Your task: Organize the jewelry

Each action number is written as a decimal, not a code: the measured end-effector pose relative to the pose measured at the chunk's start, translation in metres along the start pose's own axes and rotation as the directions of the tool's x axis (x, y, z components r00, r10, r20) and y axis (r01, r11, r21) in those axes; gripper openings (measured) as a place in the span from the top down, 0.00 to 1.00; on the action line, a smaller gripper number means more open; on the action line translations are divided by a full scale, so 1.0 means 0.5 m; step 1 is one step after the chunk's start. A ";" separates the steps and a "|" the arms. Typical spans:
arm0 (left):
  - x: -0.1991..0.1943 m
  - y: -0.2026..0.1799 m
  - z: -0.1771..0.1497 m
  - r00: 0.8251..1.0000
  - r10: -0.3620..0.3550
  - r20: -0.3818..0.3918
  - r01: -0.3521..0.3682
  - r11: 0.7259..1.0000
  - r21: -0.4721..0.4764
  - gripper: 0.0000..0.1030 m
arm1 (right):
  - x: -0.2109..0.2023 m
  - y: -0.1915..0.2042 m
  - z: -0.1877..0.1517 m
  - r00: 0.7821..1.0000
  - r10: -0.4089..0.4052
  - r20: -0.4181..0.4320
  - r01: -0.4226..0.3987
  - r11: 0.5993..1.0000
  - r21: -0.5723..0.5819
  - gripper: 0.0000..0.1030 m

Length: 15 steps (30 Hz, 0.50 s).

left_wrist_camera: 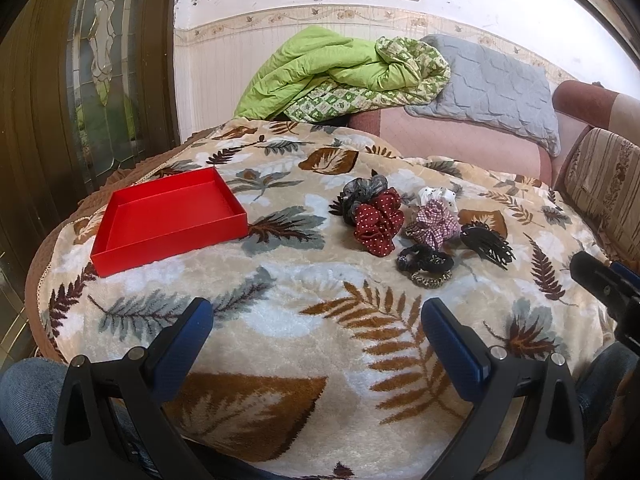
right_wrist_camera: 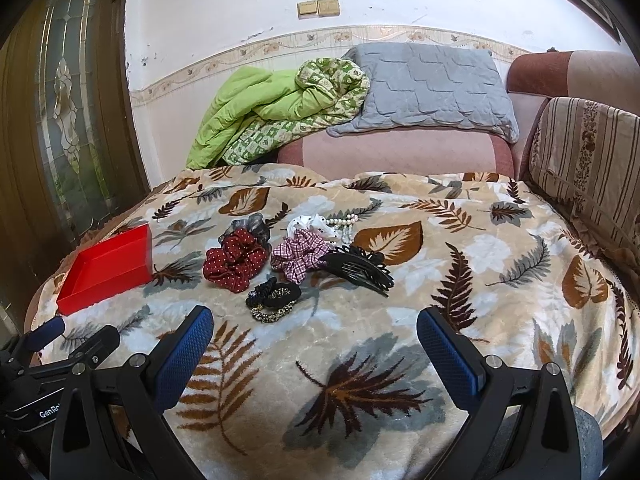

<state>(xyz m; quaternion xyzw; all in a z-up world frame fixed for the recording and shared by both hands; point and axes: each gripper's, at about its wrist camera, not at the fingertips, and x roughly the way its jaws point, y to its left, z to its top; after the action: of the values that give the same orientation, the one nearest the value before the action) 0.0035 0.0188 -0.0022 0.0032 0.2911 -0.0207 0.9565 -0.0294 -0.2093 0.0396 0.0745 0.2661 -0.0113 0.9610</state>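
An empty red box (left_wrist_camera: 172, 220) (right_wrist_camera: 108, 270) lies on the left of the leaf-patterned blanket (left_wrist_camera: 312, 320). To its right is a cluster of hair pieces: a red dotted scrunchie (left_wrist_camera: 378, 220) (right_wrist_camera: 234, 262), a grey sheer scrunchie (left_wrist_camera: 362, 192) (right_wrist_camera: 252, 224), a pink checked scrunchie (left_wrist_camera: 432, 226) (right_wrist_camera: 298, 254), a white dotted scrunchie (right_wrist_camera: 314, 226), a black claw clip (left_wrist_camera: 486, 242) (right_wrist_camera: 358, 270), small black and leopard hair ties (left_wrist_camera: 426, 266) (right_wrist_camera: 274, 300) and pearl beads (right_wrist_camera: 344, 226). My left gripper (left_wrist_camera: 316, 328) and right gripper (right_wrist_camera: 314, 334) hover open near the blanket's front, holding nothing.
A green quilt (left_wrist_camera: 320, 72) and a grey pillow (right_wrist_camera: 432, 88) rest on the pink sofa arm (right_wrist_camera: 400, 152) behind. A striped cushion (right_wrist_camera: 588, 152) rises on the right, and a wooden glass-panelled door (left_wrist_camera: 80, 80) stands on the left. A denim-clad knee (left_wrist_camera: 28, 396) is below.
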 end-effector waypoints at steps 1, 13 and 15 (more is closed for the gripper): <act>0.003 0.002 0.003 1.000 0.003 -0.004 -0.003 1.000 0.002 0.00 | 0.002 0.001 0.003 1.000 0.007 -0.003 -0.007 1.000 -0.003 0.00; 0.076 -0.018 0.119 0.999 -0.033 -0.025 0.034 0.998 0.049 0.00 | 0.080 0.011 0.121 0.999 0.029 0.032 -0.028 0.999 -0.019 0.02; 0.096 -0.022 0.144 1.000 -0.025 -0.014 0.026 0.997 0.069 0.00 | 0.107 0.012 0.145 0.999 0.038 0.031 -0.038 0.999 -0.020 0.03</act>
<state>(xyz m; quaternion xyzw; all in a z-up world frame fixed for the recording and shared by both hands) 0.0830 0.0046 0.0312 0.0325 0.2966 -0.0430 0.9535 0.0538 -0.2131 0.0747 0.0702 0.2495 0.0082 0.9658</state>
